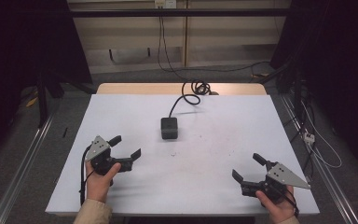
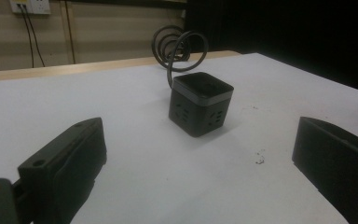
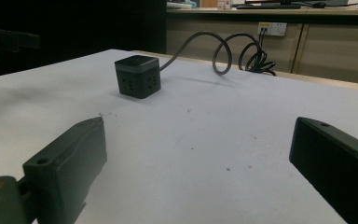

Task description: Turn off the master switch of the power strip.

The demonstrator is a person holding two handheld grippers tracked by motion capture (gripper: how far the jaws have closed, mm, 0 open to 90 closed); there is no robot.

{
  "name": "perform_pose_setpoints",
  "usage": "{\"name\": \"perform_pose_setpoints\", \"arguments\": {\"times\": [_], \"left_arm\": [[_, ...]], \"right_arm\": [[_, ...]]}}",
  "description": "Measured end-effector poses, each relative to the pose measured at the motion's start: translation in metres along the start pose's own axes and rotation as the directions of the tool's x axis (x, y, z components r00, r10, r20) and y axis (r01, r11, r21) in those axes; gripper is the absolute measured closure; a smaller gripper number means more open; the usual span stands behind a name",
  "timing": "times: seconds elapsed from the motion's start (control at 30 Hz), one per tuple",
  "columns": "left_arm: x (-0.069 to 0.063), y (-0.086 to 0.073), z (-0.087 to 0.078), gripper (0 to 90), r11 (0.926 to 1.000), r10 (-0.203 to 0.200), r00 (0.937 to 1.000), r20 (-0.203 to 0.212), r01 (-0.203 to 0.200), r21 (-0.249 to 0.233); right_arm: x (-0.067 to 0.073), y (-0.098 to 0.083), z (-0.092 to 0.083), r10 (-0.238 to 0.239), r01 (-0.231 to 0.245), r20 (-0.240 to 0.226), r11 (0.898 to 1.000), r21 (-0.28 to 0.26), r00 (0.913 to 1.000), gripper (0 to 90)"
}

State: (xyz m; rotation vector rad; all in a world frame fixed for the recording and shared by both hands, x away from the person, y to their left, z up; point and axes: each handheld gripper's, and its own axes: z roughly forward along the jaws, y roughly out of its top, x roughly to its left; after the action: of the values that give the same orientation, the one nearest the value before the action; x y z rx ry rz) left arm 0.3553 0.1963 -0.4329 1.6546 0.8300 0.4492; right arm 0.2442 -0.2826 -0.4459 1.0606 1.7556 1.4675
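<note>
Socket cube (image 1: 169, 128): mid-table, toward far edge, cable (image 1: 189, 95) coiling behind. Left gripper (image 1: 125, 150), right gripper (image 1: 247, 167): near corners, jaws wide open, empty, cube well ahead of both.

A small black cube-shaped power socket block (image 1: 169, 128) is sitting upright on the white-covered counter (image 1: 121, 116), roughly at the middle and slightly towards the far side. A pale grey band is running around it just under its top face, and its side faces are showing groups of plug slots. A thick black round cable (image 1: 182, 99) is leaving its far side, curving across the white surface and winding into loose coils (image 1: 199, 87) at the far edge, where bare wood is showing.
</note>
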Motion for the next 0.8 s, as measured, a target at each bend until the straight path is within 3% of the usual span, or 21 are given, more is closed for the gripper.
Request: {"name": "perform_pose_setpoints", "arguments": {"times": [0.8], "left_arm": [[-0.006, 0.006, 0.034, 2.8, 0.9996, 0.014, 0.9992, 0.037, -0.015, 0.026]], "right_arm": [[0.000, 0.000, 0.000, 0.001, -0.001, -0.003, 1.000, -0.004, 1.0000, 3.8]]}}
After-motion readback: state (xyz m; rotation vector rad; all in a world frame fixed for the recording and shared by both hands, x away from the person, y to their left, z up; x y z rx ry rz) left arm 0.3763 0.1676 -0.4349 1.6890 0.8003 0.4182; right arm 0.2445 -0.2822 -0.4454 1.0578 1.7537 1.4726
